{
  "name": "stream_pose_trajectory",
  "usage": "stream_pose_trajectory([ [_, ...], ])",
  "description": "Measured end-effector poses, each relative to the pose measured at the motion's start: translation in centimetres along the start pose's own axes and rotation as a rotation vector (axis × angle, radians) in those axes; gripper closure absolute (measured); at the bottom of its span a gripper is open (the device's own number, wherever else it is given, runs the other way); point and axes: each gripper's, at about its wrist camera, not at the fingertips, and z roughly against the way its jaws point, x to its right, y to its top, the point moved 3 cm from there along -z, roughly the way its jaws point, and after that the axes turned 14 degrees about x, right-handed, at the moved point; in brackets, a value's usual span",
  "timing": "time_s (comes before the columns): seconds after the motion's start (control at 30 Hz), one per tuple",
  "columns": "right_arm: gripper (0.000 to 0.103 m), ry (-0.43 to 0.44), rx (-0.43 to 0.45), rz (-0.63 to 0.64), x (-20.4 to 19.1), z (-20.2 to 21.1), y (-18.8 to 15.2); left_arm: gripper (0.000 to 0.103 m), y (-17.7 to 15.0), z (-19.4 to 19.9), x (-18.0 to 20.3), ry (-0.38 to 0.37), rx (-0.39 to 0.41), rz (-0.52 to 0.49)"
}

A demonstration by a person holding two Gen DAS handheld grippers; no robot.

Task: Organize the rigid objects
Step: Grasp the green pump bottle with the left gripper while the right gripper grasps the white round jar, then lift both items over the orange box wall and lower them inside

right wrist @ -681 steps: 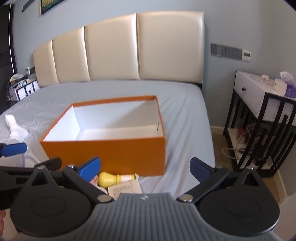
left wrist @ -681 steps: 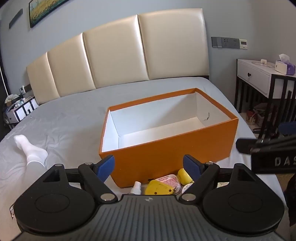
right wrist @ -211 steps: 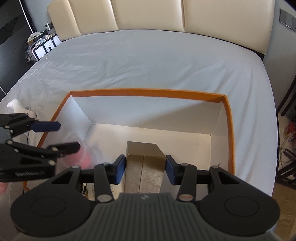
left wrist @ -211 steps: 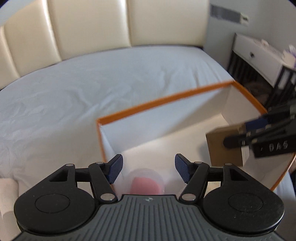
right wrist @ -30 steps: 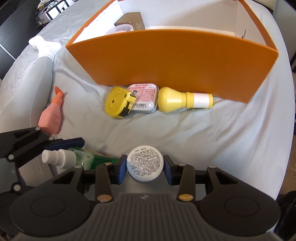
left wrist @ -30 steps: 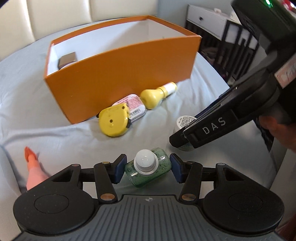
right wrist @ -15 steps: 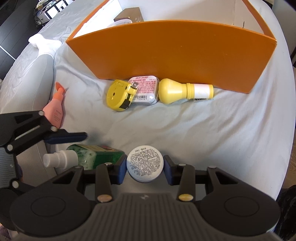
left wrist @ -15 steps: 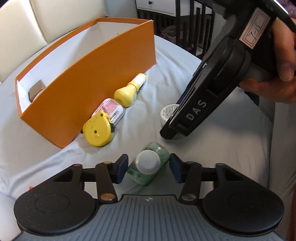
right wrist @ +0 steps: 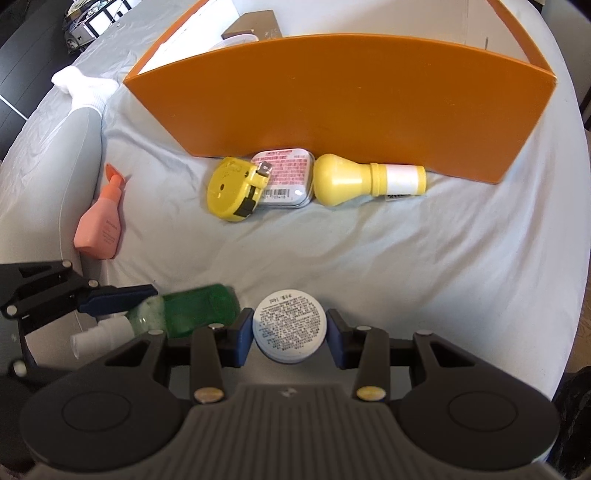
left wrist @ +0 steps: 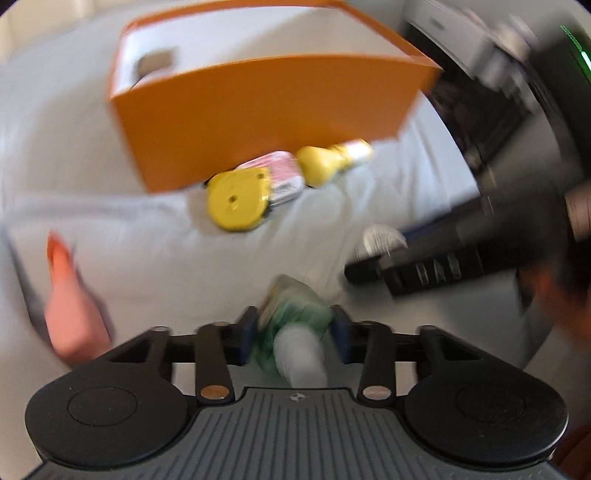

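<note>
The left wrist view is smeared by motion. The left gripper (left wrist: 293, 334) has just been closing, and its pads now clamp a green spray bottle (left wrist: 295, 314) in front of the orange box (right wrist: 343, 92). The right gripper (right wrist: 290, 338) grasps a round white jar (right wrist: 290, 329) beside that bottle. Against the box's near wall lie a yellow tape measure (right wrist: 231, 192), a pink tin (right wrist: 284, 177) and a yellow bottle (right wrist: 365, 182); the tape measure covers part of the tin. A pink bottle (right wrist: 101, 229) lies well left of the box. Only the tops of a brown carton (right wrist: 255, 22) inside the box show over the wall.

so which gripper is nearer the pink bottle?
Left. The left gripper, closed around the green bottle, sits just right of the pink bottle; the right gripper holds the white jar, farther right.
</note>
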Motion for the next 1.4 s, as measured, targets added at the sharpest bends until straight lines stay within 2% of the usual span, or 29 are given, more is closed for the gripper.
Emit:
stream_pose_trajectory([
  [0.07, 0.062, 0.002, -0.004, 0.006, -0.2, -0.1, 0.0, 0.063, 0.4, -0.1, -1.0, 0.006, 0.005, 0.109],
  [0.1, 0.062, 0.003, -0.006, 0.007, -0.2, -0.1, 0.0, 0.064, 0.5, -0.2, -1.1, 0.015, 0.026, 0.106],
  [0.2, 0.062, 0.002, -0.006, 0.007, -0.3, -0.1, 0.0, 0.067, 0.8, -0.1, -0.7, 0.063, 0.076, 0.05],
  [0.33, 0.062, -0.007, -0.003, -0.006, 0.1, 0.0, 0.0, 0.067, 0.5, -0.3, 0.6, 0.135, 0.116, -0.108],
  [0.43, 0.062, -0.009, -0.003, -0.011, 0.2, 0.0, 0.0, 0.067, -0.1, -0.2, 0.8, 0.153, 0.144, -0.138],
  [0.6, 0.062, 0.0, -0.006, -0.007, 0.0, -0.2, 0.1, 0.068, -0.6, 0.1, 0.6, 0.157, 0.185, -0.121],
  [0.77, 0.062, -0.002, 0.023, -0.005, 0.0, 0.5, 0.5, 0.069, 0.3, 1.5, -0.1, 0.119, 0.231, -0.019],
  [1.0, 0.062, 0.035, 0.167, -0.018, 0.2, 4.0, 3.6, 0.07, 4.9, 4.9, -0.7, 0.085, 0.317, 0.04],
  [1.17, 0.062, 0.091, 0.237, -0.047, 0.5, 6.9, 7.0, 0.07, 9.7, 6.5, -0.9, 0.059, 0.361, 0.028],
  [1.3, 0.062, 0.144, 0.299, -0.012, 0.2, 8.9, 10.6, 0.07, 14.1, 6.0, -1.5, 0.049, 0.382, 0.004],
  [1.4, 0.062, 0.117, 0.33, 0.031, 0.4, 8.8, 13.5, 0.07, 17.2, 4.2, -2.1, 0.056, 0.376, -0.01],
])
